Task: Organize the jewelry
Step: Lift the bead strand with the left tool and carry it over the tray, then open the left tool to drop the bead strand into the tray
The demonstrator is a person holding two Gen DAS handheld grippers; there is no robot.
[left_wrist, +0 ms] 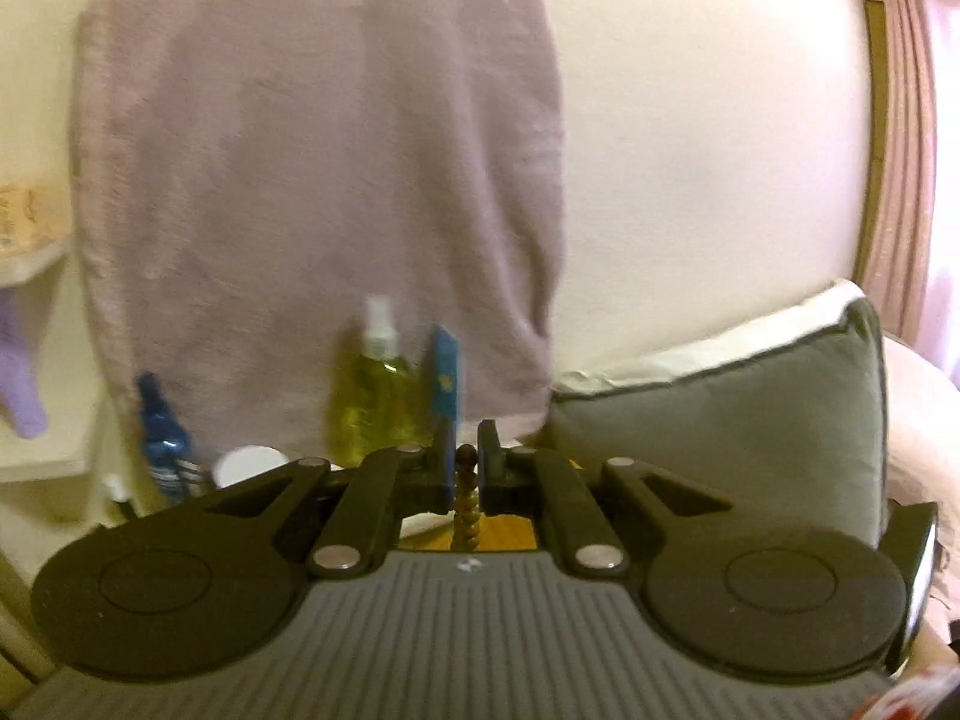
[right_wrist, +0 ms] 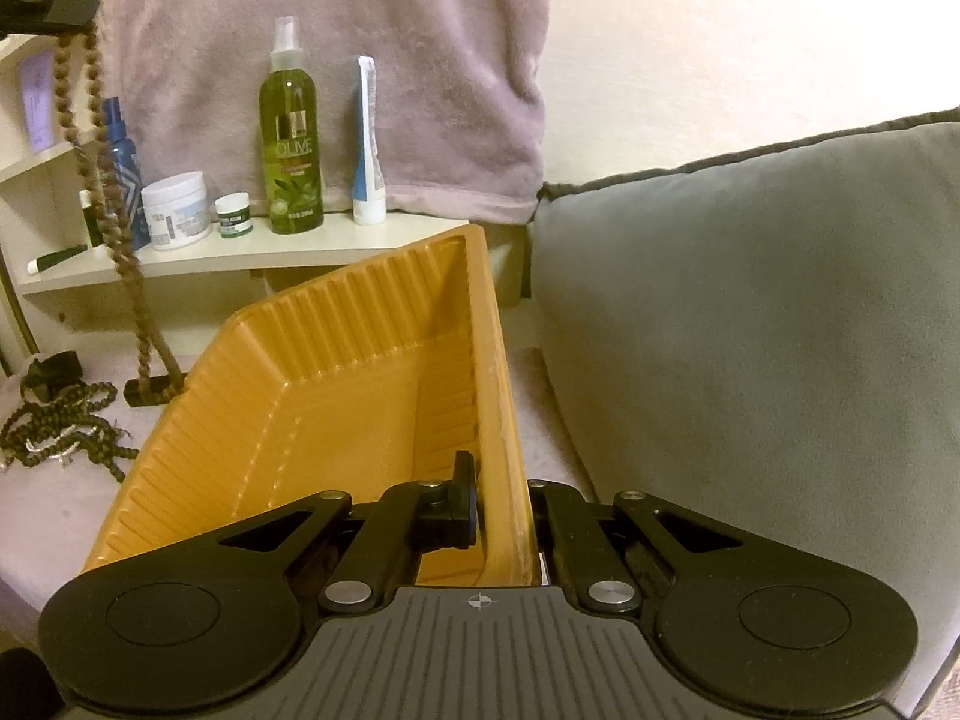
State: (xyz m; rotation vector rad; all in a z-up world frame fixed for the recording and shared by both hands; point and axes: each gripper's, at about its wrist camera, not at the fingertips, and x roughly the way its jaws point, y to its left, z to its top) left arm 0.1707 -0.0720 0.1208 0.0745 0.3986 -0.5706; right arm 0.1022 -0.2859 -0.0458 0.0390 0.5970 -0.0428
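In the left wrist view my left gripper (left_wrist: 467, 455) is shut on a string of brown beads (left_wrist: 467, 510) that hangs down between its fingers. The right wrist view shows that necklace (right_wrist: 99, 138) dangling from the left gripper (right_wrist: 54, 7) at the top left, its lower end (right_wrist: 150, 390) touching the pale surface beside the tray. My right gripper (right_wrist: 503, 504) is shut on the right wall of an orange ribbed tray (right_wrist: 336, 372), which is tipped up and holds nothing that I can see. A tangle of dark bead necklaces (right_wrist: 60, 426) lies left of the tray.
Behind the tray, a low shelf (right_wrist: 252, 255) carries an olive spray bottle (right_wrist: 291, 138), a white-and-blue tube (right_wrist: 367, 144), a white jar (right_wrist: 177, 210), a small green jar (right_wrist: 233, 215) and a blue bottle (right_wrist: 120, 162). A mauve towel (right_wrist: 336, 60) hangs behind. A grey cushion (right_wrist: 750, 330) fills the right.
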